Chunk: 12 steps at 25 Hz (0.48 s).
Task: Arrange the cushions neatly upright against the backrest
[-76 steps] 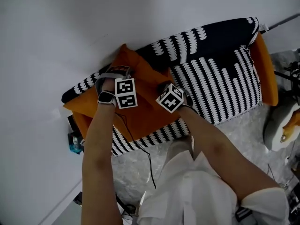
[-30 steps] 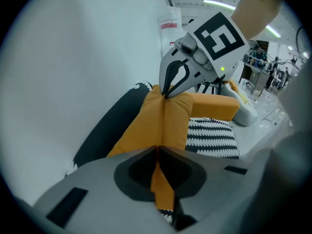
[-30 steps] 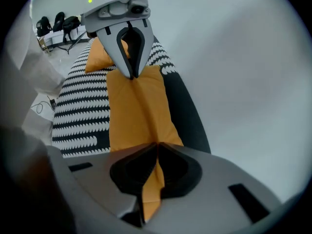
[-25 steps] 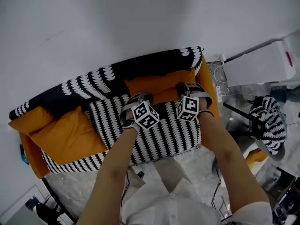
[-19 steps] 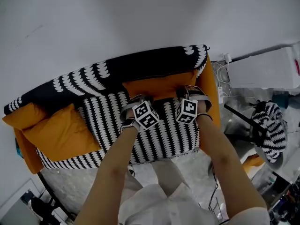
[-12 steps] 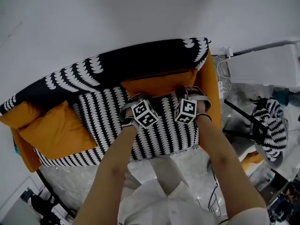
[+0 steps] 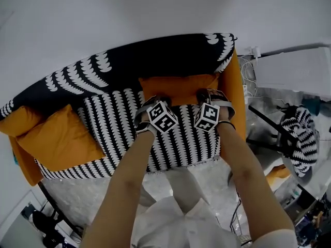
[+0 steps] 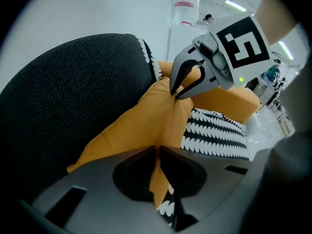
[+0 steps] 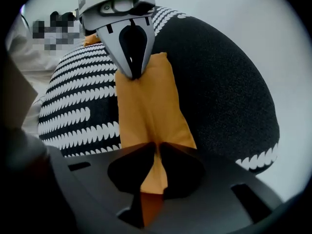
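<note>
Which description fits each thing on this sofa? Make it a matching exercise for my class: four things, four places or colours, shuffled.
1 right-end cushion
2 left-end cushion
3 backrest
4 seat

A mostly black
B covered in rows of white marks
C propped against the backrest, beside the right armrest
D on the seat, beside the left armrest

Pairs: 1-C, 2-D, 3-A, 4-B

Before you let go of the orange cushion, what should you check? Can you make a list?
1. Left tongs pinch one corner of the orange cushion: ok.
2. Right tongs pinch the other corner: ok, fabric sits between them, though they have just been opening.
3. Cushion leans against the backrest: ok.
4. Cushion stands straight, not tilted: cannot tell.
5. Second cushion at the other end of the sofa is upright: cannot tell.
</note>
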{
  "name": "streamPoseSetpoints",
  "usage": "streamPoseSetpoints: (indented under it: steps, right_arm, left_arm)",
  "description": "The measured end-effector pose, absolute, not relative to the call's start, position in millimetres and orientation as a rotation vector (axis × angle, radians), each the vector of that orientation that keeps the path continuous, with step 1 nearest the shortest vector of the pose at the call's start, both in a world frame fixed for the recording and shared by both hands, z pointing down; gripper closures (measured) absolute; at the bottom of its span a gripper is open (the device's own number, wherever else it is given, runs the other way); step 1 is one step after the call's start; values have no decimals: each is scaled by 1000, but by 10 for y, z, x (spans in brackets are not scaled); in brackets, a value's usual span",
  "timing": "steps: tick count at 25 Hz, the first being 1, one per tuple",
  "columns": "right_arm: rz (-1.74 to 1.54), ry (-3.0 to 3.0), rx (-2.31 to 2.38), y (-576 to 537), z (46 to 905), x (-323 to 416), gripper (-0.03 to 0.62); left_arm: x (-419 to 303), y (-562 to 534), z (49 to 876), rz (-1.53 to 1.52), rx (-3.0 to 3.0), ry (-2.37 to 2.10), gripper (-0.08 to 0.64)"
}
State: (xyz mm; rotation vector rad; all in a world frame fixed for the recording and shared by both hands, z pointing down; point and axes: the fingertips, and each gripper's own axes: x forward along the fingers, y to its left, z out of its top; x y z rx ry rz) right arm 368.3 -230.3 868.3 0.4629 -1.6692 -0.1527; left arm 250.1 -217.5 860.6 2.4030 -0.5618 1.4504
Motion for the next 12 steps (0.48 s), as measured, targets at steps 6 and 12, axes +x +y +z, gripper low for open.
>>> streamPoseSetpoints:
  steps: [6,12]
  right_arm:
    - [-63,-1670,533,-2280,8517,3673,522]
    - [159,-1776,728,-2188,8046,3364,536]
  left_arm:
    - [2462,-2067,8431,1336,2396,-545,453]
    - [2104,-2030,7900,951,2301,-716,483]
